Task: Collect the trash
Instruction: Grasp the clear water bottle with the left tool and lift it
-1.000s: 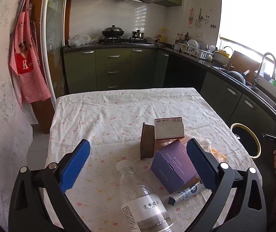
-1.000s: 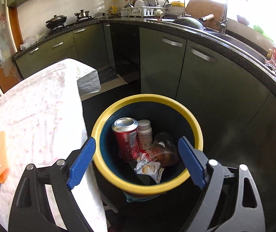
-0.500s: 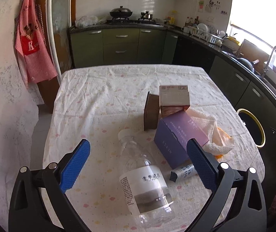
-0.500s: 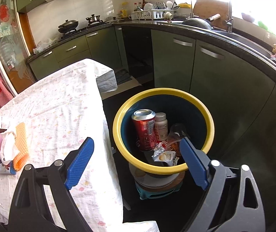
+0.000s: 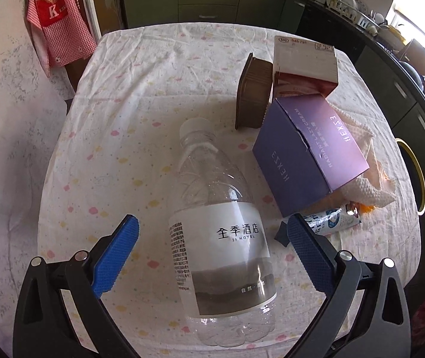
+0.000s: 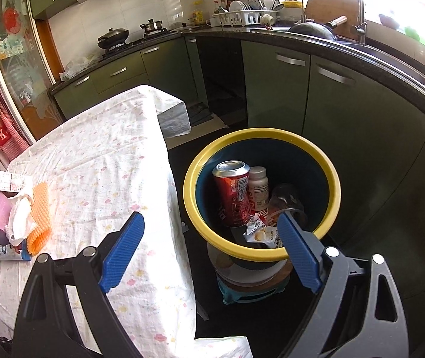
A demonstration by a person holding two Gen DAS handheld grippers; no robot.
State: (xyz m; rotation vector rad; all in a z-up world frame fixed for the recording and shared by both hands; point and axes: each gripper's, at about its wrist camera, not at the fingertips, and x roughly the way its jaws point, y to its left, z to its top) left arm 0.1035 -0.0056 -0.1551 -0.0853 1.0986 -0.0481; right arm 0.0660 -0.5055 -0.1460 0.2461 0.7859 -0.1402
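In the left wrist view, an apron (image 5: 54, 21) is seen hanging on the wall at the far left. The left gripper (image 5: 212, 249) is held over the near part of the tabletop (image 5: 140, 95), which is covered by a pale, dotted cloth. Its blue fingers (image 5: 117, 252) are spread wide and nothing is gripped. Between them lies a clear bottle (image 5: 218, 232) on its side, with its white cap pointing away and a white label facing up; the fingers are apart from it on both sides. Beyond the bottle a brown tray (image 5: 252, 95) is stood on edge, touching a white and red box (image 5: 304, 65). Just nearer, a purple box (image 5: 307, 152) is set against a white and orange rag (image 5: 367, 167). A small tube (image 5: 331, 220) lies beside the right finger, below the purple box. At the far right edge, part of the bin's yellow rim is seen beyond the tabletop.

In the right wrist view, the purple box, rag (image 6: 33, 211) and tube are seen at the far left of the tabletop (image 6: 102, 161). The right gripper (image 6: 211, 252) is held past the tabletop edge, near the bin (image 6: 263, 191). Its fingers (image 6: 123, 252) are also spread wide, with nothing held. The bin, blue with a yellow rim, is raised on a small stand on the floor. Inside it are seen a red can (image 6: 233, 197), a white bottle (image 6: 258, 191), a clear jar (image 6: 287, 203) and a wrapper (image 6: 260, 232). Green cabinets (image 6: 328, 101) are seen behind the bin.
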